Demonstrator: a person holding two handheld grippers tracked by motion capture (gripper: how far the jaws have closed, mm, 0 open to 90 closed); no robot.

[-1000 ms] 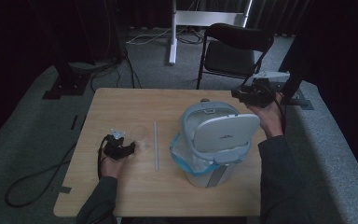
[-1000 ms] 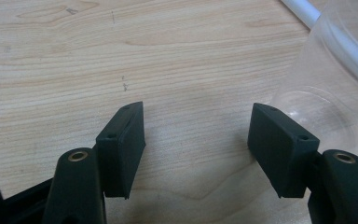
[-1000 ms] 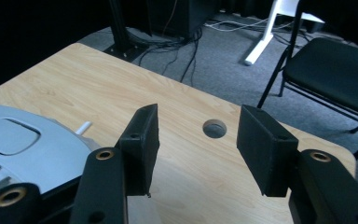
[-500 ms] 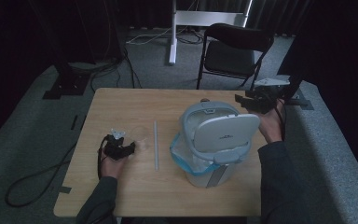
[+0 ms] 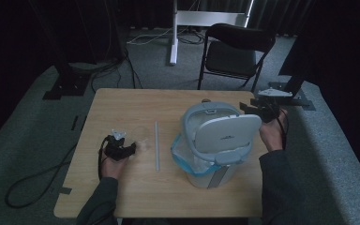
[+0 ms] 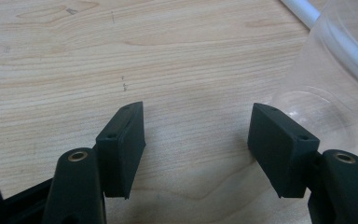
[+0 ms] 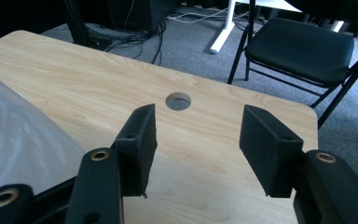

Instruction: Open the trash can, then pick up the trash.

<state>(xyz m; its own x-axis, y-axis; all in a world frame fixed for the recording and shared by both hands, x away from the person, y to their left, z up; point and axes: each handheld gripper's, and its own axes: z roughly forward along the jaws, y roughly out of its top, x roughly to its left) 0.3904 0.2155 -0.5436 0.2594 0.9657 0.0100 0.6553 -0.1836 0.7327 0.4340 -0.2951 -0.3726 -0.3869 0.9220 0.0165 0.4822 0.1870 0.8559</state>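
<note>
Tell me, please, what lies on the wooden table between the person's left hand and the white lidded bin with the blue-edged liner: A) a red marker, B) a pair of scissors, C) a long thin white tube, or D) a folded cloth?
C: in the high view a long thin white tube lies on the wooden table between the left claw and the white lidded bin.

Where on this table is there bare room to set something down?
Bare wood: the far-left quarter of the table beyond the left gripper, and the near edge. Crowded: the bin fills the right half; the white tube lies mid-table.
</note>
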